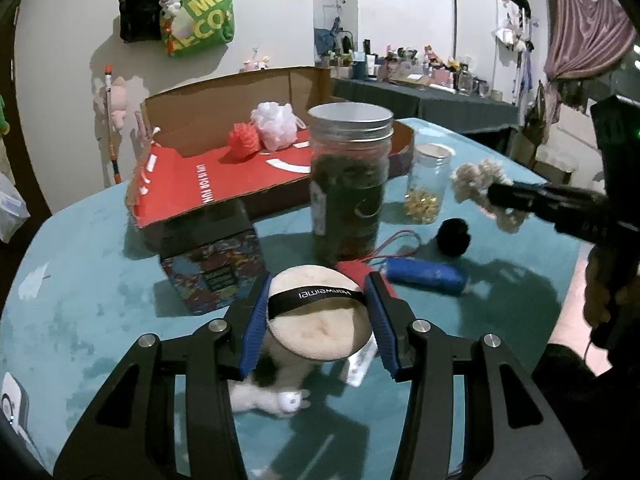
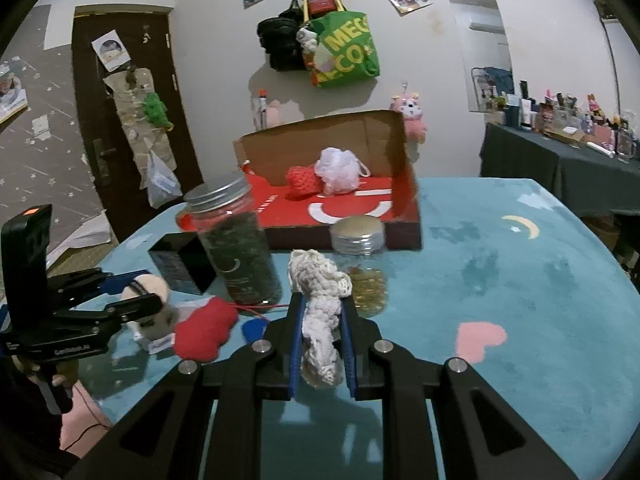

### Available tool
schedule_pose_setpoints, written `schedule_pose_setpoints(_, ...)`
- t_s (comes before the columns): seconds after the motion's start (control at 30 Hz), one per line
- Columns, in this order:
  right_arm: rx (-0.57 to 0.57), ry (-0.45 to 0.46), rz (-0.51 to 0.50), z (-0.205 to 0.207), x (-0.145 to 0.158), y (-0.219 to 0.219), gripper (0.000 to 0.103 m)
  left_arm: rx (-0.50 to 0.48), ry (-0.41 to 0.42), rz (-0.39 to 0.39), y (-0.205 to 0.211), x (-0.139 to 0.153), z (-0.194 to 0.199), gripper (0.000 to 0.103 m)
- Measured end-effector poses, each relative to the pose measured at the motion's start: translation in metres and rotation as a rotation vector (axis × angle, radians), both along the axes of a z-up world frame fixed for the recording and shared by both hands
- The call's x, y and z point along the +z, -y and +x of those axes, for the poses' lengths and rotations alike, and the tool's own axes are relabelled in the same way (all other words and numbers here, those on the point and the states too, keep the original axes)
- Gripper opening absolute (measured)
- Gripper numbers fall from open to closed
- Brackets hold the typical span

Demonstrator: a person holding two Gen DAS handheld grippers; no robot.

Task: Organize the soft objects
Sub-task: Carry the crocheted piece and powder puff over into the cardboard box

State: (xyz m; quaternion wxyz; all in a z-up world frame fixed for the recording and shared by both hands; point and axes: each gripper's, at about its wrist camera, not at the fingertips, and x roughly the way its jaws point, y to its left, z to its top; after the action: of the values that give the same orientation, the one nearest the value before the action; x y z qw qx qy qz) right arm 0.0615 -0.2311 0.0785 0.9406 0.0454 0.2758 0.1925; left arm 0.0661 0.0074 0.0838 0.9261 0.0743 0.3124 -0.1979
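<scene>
Left tongs (image 1: 318, 312) clamped on a round cream powder puff (image 1: 320, 320), blue pads pressing both edges, black strap across it; puff sits clear of the teal surface (image 1: 80, 300). Right tongs (image 2: 322, 344) closed tight on a bundle of white knitted cord (image 2: 320, 320), also off the surface. Far side: open cardboard box (image 2: 384, 136) with red lining, holding an orange-red yarn ball (image 2: 302, 182) and a white mesh sponge (image 2: 338, 170) touching each other. Near the box: tall lidded jar (image 1: 348, 184), small jar (image 1: 428, 184). Red plush piece (image 2: 204, 332), blue roll (image 1: 426, 276), black pompom (image 1: 452, 238) lie loose on the surface.
</scene>
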Motion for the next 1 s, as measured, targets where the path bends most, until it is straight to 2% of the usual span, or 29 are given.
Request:
schedule_pose_setpoints(0.3,0.051,-0.005,0.008,-0.004,-0.001,-0.015,0.018,-0.018,0.008,-0.02,0.011,0.003,-0.001,0.045)
schedule_pose_setpoints(0.6,0.054,-0.012,0.007,-0.003,-0.002,-0.015,0.018,-0.012,0.008,-0.022,0.012,0.004,0.0,0.045)
schedule_pose_setpoints(1.0,-0.015,-0.04,0.023,0.005,-0.005,0.016,0.018,0.082,-0.015,-0.023,-0.031,0.012,0.007,0.045)
